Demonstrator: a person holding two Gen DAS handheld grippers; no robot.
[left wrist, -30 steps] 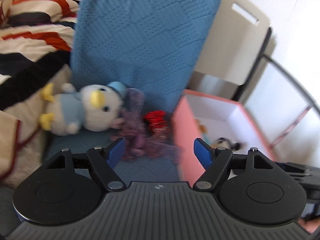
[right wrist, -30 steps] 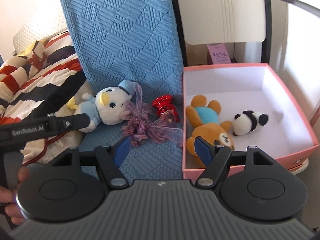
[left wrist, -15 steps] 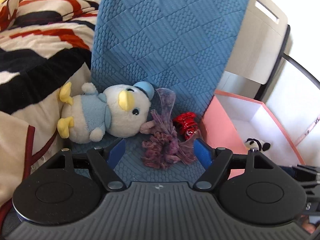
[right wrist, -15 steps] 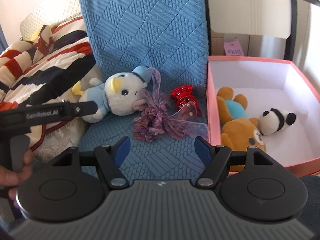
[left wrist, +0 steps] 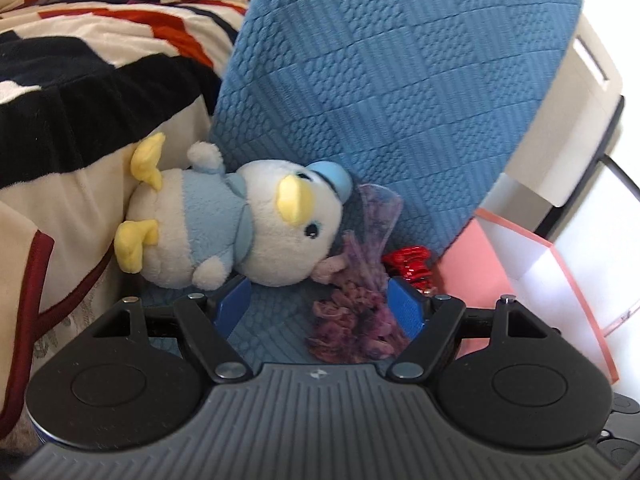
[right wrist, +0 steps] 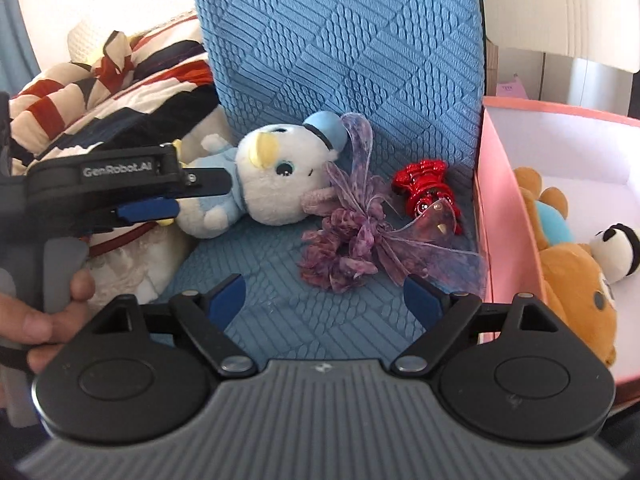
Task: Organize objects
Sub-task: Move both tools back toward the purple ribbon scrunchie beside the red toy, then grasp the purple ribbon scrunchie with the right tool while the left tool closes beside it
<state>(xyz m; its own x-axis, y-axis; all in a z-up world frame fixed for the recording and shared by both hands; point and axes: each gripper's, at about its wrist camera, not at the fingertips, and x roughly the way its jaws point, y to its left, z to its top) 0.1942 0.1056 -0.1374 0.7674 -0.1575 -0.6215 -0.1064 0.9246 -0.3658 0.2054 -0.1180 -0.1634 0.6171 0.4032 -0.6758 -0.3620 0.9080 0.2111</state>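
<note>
Blue quilted chair: backrest now fills most of the left view; a second ago it was seen from farther off. Both tools have been brought in close to the seat, so the approach stage is judged nearly complete.

Striped blanket: lies off to the left of the left tool.

Pink box: stands to the right of the right tool, touching the seat edge. A brown bear and a small panda are already inside; part of the sorting is thus judged done.

Duck plush: lies on its side on the seat, just ahead of the left tool, whose blue pads are spread wide with nothing between them. In the right view this tool is seen from the side, held level and pointed at the plush's body, gripped by the person's hand. The plush is judged the next pick.

Purple ribbon scrunchie: rests just ahead of the right tool, nearer its right pad. This tool is likewise spread open and empty, tilted down toward the seat.

Red clip: lies beyond the scrunchie, near the box wall.
</note>
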